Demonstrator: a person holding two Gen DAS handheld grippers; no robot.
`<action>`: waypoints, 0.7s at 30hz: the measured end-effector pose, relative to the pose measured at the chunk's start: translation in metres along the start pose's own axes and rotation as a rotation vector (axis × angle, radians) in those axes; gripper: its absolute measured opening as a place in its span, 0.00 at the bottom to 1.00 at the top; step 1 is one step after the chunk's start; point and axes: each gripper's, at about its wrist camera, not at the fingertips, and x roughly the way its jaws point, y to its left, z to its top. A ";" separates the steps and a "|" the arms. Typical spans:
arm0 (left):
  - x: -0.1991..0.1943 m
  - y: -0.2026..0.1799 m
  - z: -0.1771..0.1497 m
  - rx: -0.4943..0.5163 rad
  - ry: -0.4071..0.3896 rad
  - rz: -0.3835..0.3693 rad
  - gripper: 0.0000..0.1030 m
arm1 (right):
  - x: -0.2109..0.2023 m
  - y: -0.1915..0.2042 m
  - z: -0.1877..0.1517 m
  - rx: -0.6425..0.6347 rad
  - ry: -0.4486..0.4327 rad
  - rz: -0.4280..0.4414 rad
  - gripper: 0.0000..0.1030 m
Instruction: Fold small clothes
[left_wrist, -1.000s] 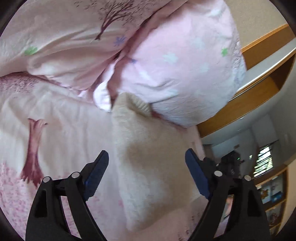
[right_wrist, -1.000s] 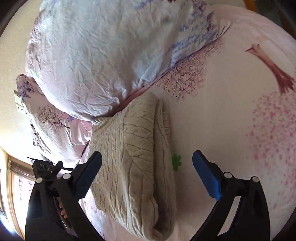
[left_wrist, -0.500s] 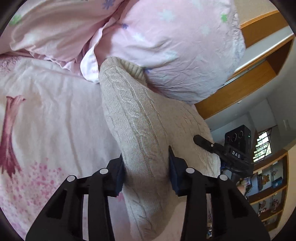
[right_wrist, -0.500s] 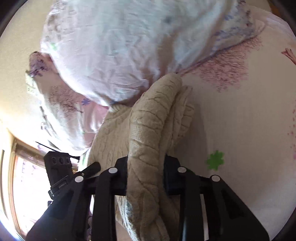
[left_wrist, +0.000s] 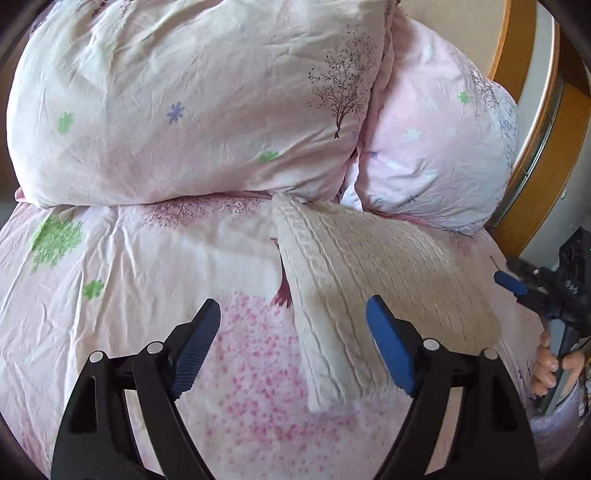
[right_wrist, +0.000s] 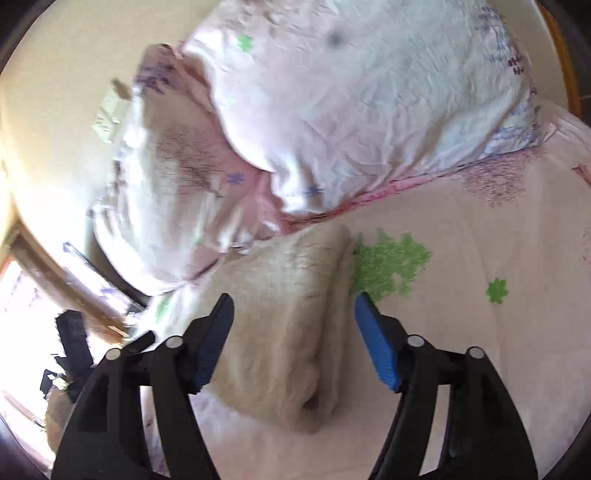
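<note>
A folded cream cable-knit sweater (left_wrist: 373, 280) lies on the pink printed bed sheet (left_wrist: 155, 266), its far end against the pillows. My left gripper (left_wrist: 295, 343) is open and empty, drawn back over the sweater's near left edge. In the right wrist view the sweater (right_wrist: 288, 317) lies folded between and beyond the blue pads; this view is blurred. My right gripper (right_wrist: 293, 336) is open and empty just above it. The right gripper also shows in the left wrist view (left_wrist: 517, 284) at the far right, held by a hand.
Two large pink floral pillows (left_wrist: 192, 110) (left_wrist: 436, 147) are piled behind the sweater. A wooden headboard or frame (left_wrist: 543, 122) runs along the right. In the right wrist view, pillows (right_wrist: 351, 103) fill the top and a bright window (right_wrist: 22, 314) is at the left.
Both grippers were shut on the sweater half a second ago. Both have opened, let go of it and pulled back. The sweater now lies flat on the sheet.
</note>
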 end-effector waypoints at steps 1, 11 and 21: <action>-0.001 -0.004 -0.007 -0.010 0.013 0.000 0.82 | -0.005 0.003 -0.005 -0.005 0.030 0.076 0.73; 0.003 -0.015 -0.070 -0.010 0.127 0.086 0.99 | 0.044 0.016 -0.038 0.033 0.165 -0.055 0.78; 0.017 -0.032 -0.090 0.089 0.151 0.243 0.99 | 0.037 0.030 -0.100 -0.250 0.111 -0.575 0.98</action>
